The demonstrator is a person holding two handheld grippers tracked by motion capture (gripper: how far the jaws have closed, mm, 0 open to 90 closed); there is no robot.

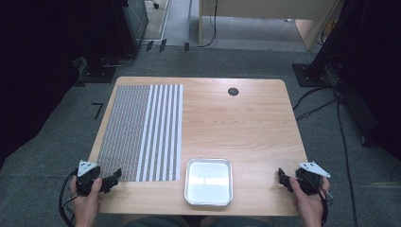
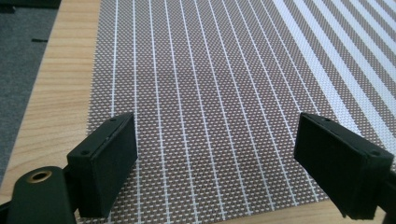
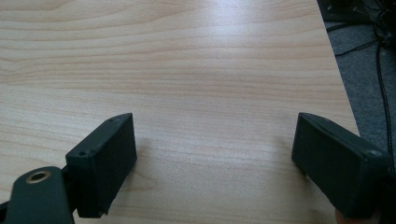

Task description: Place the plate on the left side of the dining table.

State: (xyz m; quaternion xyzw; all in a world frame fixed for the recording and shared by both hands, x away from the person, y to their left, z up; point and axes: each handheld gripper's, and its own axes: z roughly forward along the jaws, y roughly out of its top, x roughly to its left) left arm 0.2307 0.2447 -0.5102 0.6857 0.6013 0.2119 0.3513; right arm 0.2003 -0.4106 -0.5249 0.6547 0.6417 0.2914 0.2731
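Note:
A woven placemat [image 1: 142, 130], brown mesh with white stripes, lies on the left half of the wooden table [image 1: 246, 123]. A shiny metal tray [image 1: 209, 181] with nothing in it sits at the front middle. My left gripper [image 1: 112, 178] rests at the mat's front left corner, its jaws wide open over the weave [image 2: 210, 102] with nothing between them. At the table's front right edge my right gripper [image 1: 283, 178] is open too, its jaws spread over bare wood [image 3: 210, 93].
A small dark round grommet [image 1: 233, 91] is set into the table near the far edge. Grey carpet [image 1: 61, 127] surrounds the table, with cables [image 1: 340, 123] on the right and dark equipment stands at the back corners.

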